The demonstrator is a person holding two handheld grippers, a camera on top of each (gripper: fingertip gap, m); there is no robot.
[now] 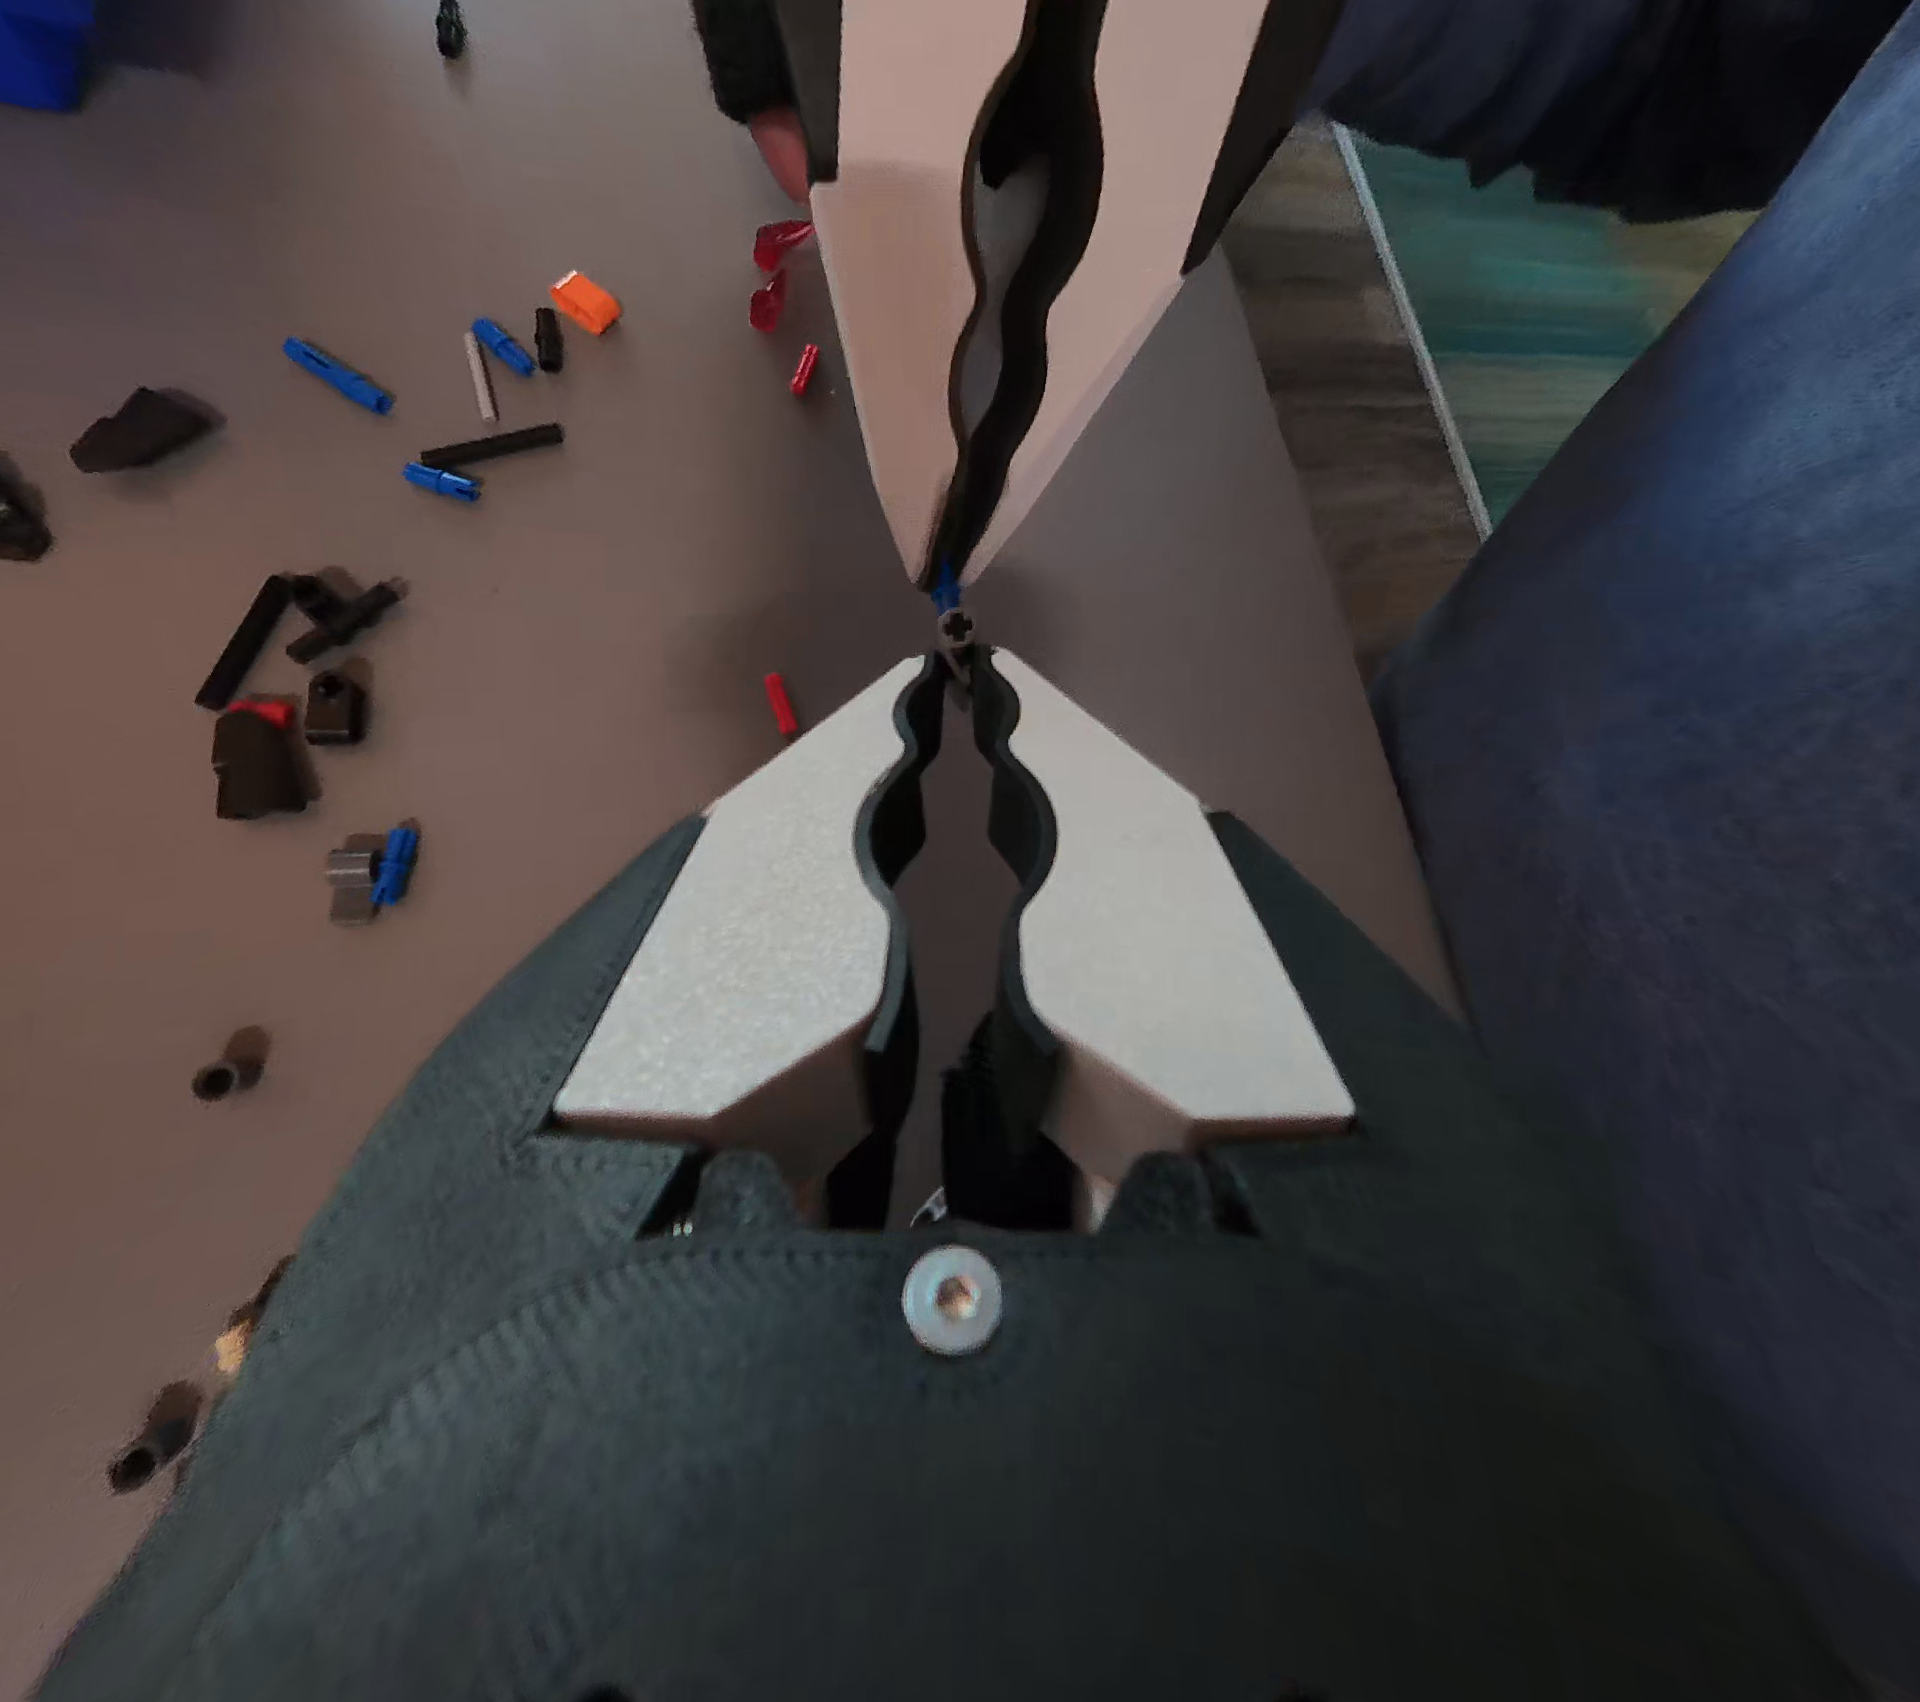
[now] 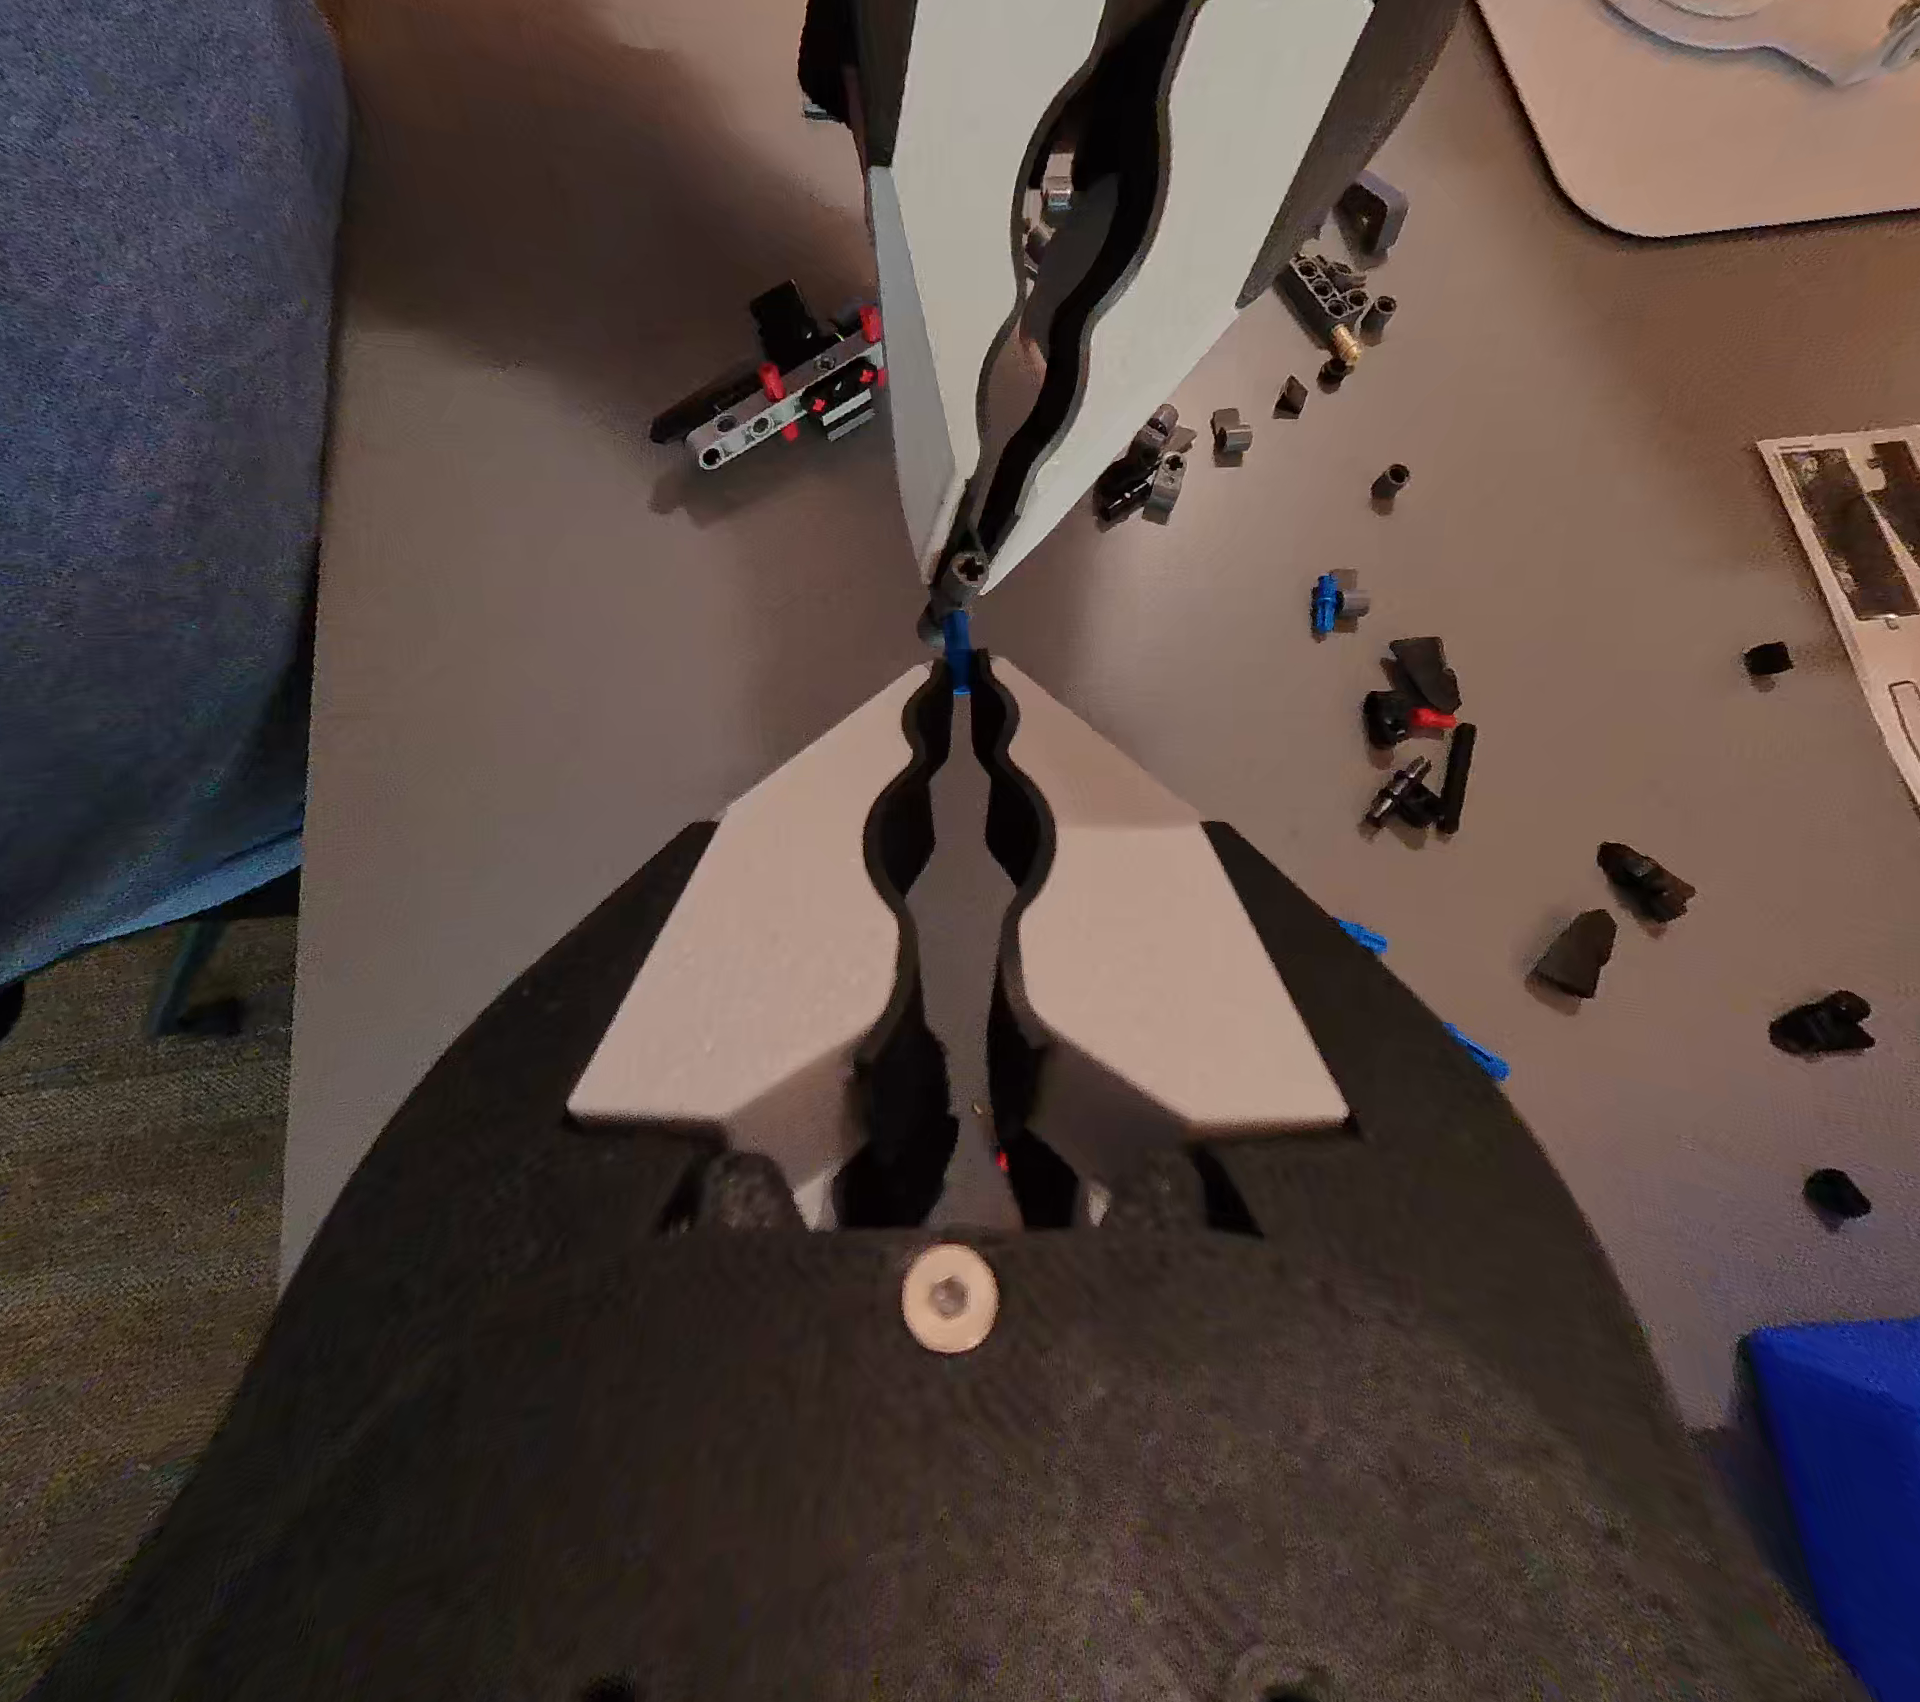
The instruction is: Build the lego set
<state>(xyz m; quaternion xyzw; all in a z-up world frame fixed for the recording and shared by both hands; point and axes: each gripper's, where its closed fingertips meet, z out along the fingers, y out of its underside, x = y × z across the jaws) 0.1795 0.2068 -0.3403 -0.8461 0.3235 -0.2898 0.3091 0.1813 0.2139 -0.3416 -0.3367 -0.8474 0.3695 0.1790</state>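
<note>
My left gripper [image 1: 954, 673] is shut on a small grey connector [image 1: 953, 627] with a cross-shaped hole. My right gripper [image 2: 961, 673] is shut on a blue pin [image 2: 958, 642]. The two grippers meet tip to tip above the grey table, and the pin's end touches the connector [image 2: 966, 574]. In the left wrist view the right gripper [image 1: 943, 574] comes in from the top with the blue pin [image 1: 945, 584] at its tips. In the right wrist view the left gripper [image 2: 964, 556] comes in from the top.
Loose blue, black, red and orange pieces [image 1: 457, 395] lie scattered on the table [image 1: 623, 613]. A part-built grey and black assembly [image 2: 779, 395], more loose pieces [image 2: 1423, 748], an instruction sheet [image 2: 1860, 530], a white mat [image 2: 1662, 125] and a blue box [image 2: 1839, 1465] also lie there. My two grippers' fingertips are within a few centimetres of each other.
</note>
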